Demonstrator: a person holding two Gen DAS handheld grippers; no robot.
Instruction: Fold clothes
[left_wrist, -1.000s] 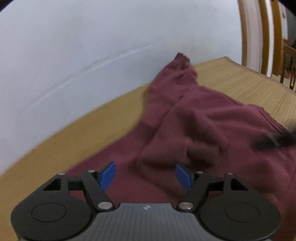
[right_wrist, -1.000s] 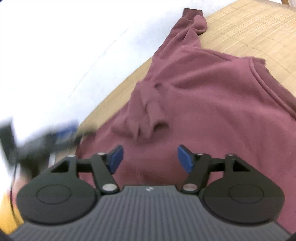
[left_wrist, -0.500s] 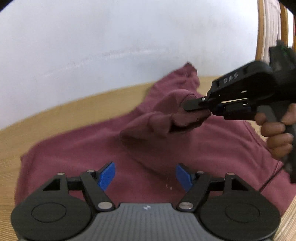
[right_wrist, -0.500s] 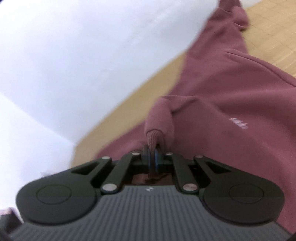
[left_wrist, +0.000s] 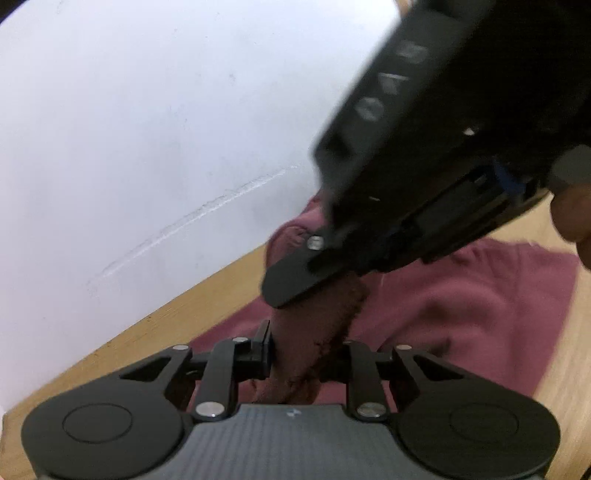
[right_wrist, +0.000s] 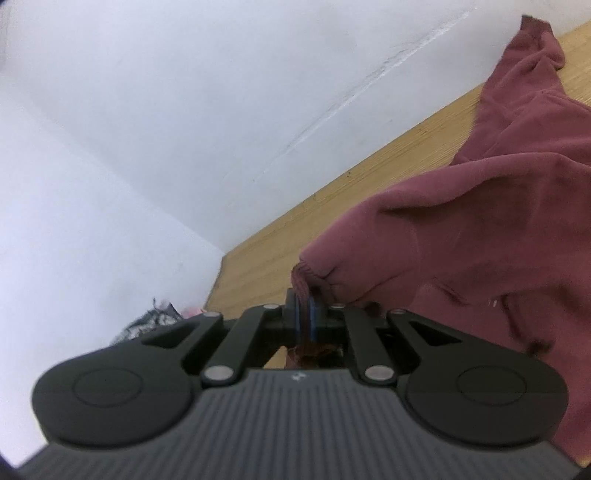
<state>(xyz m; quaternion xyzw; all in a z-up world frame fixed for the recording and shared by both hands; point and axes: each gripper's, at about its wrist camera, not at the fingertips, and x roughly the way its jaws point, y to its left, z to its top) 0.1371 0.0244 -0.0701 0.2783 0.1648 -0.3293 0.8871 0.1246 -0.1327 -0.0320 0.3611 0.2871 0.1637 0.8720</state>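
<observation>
Between the fingers of the right gripper (right_wrist: 303, 320) sits the ribbed cuff (right_wrist: 314, 275) of a maroon sweatshirt (right_wrist: 498, 206), pinched tight and lifted clear of the wooden floor (right_wrist: 369, 177), so the sleeve hangs up in a tent from the body of the garment. The left gripper (left_wrist: 308, 356) has closed round a thick roll of the same sleeve just below, its jaws pressing the cloth from both sides. Seen from the left wrist, the right tool looms very close above and tilts down to the left, a person's hand (left_wrist: 572, 221) wrapped round its grip.

By my judgement the fold is only partway: the sweatshirt lies rumpled on the floor by the white wall (right_wrist: 184, 110), its far sleeve (right_wrist: 535, 44) trailing away, and no flat, squared shape shows. The raised sleeve has yet to be laid across the body.
</observation>
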